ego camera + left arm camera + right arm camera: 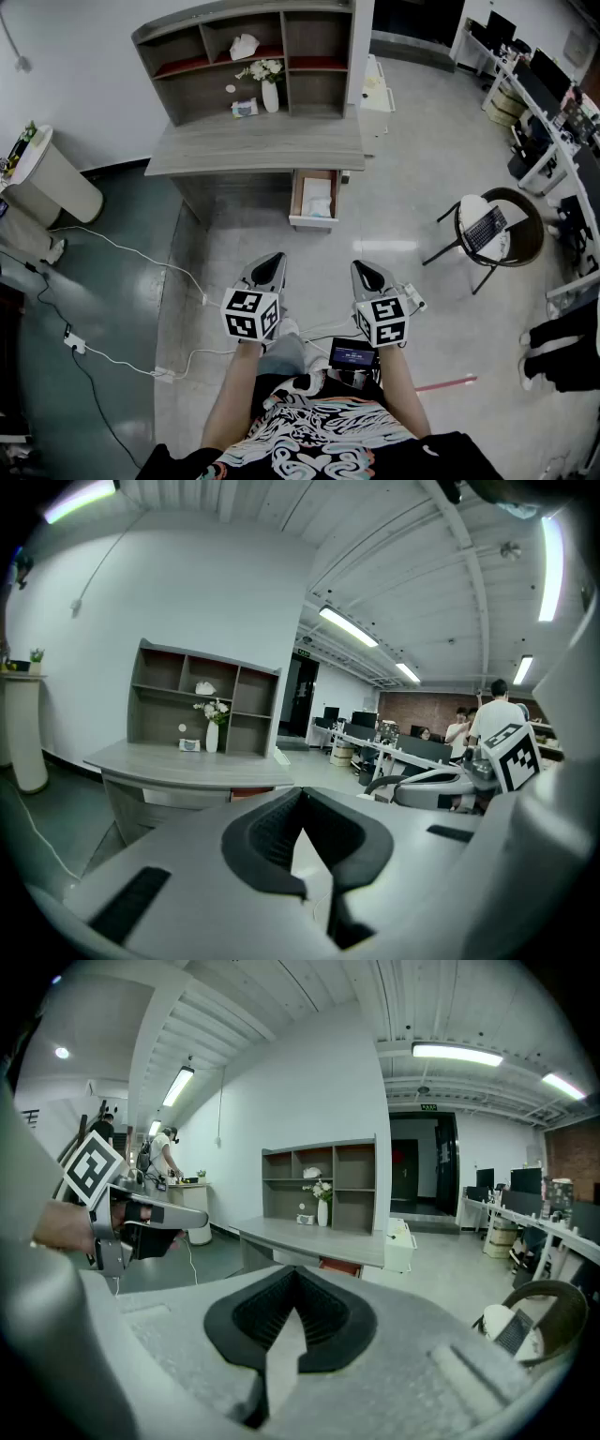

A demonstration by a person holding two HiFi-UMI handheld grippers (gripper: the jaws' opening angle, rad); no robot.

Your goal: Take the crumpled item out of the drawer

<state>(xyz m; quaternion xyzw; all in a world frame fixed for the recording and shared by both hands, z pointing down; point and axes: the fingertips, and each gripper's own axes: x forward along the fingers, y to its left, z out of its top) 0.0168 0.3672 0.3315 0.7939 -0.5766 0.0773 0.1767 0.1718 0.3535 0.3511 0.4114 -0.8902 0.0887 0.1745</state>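
Observation:
The grey desk (253, 145) has one drawer (313, 223) pulled open under its right end. Inside lies a white crumpled item (317, 201). Both grippers hang over the floor in front of the desk, well short of the drawer. My left gripper (274, 259) is shut with nothing in it, and its jaws meet at the tip (302, 794). My right gripper (362, 267) is likewise shut and empty (298, 1272). The right gripper view shows the drawer's reddish side (339, 1266) beneath the desktop; the item itself is hidden there.
A hutch (248, 56) with a flower vase (270, 89) stands on the desk. A chair (487, 230) holding a keyboard is at the right, a white bin (56, 173) at the left. Cables and a power strip (75, 343) lie on the floor. People (492, 719) stand far off.

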